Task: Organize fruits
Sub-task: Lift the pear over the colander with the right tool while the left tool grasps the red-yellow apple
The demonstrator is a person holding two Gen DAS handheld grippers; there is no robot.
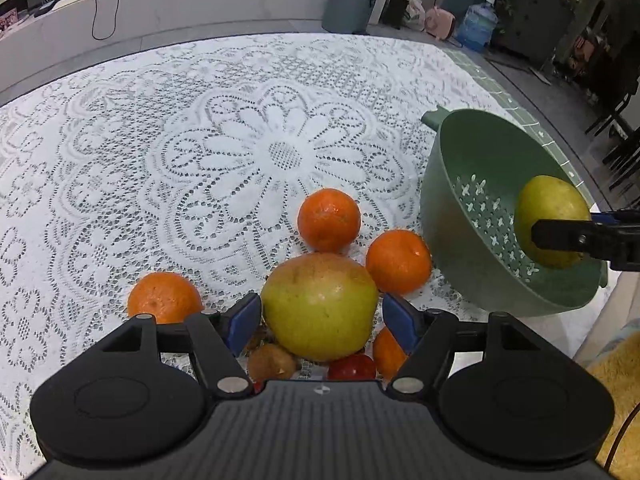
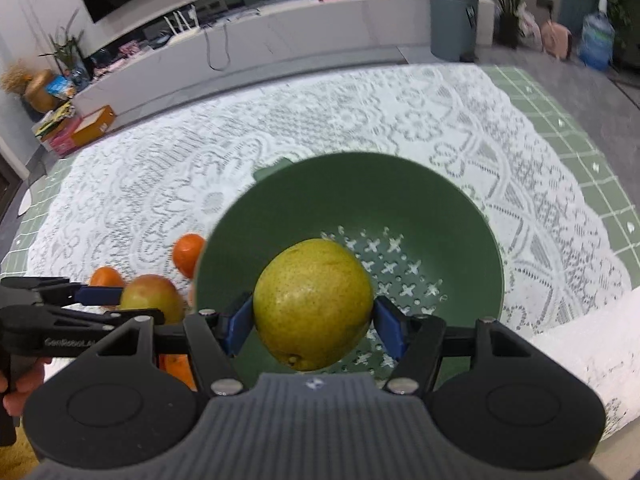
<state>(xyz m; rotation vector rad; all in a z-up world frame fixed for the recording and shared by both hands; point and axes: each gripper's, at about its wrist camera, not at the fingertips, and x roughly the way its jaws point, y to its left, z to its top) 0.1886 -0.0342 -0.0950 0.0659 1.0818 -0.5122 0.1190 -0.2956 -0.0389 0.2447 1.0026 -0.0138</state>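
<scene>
A white lace cloth (image 1: 120, 160) covers the table, and on its right side sits the green colander (image 1: 448, 184), its cross-cut holes showing and nothing lying in it yet

Next in size is the apple (image 1: 320, 306), yellow-green with a red blush, in the middle of a cluster of loose fruit. The left gripper (image 1: 322, 320) points steeply down at it with blue pads spread wide on either side – a narrow gap shows at each flank, so by my reading the pads are not pressing and the apple is not yet held.

The pear (image 2: 314, 304) is clamped across its middle by the right gripper (image 2: 316, 322), both pads touching its skin. It hangs over the colander's bowl – stem end away from the camera, blossom end toward it – so what this move calls for is a short drop straight down and a release.

Three oranges (image 1: 329, 220) ring the apple on the cloth, just beside it, a fourth partly hidden under the left jaw; nearest the camera lie a brown kiwi (image 1: 272, 362) and a small red fruit (image 1: 352, 367)
</scene>
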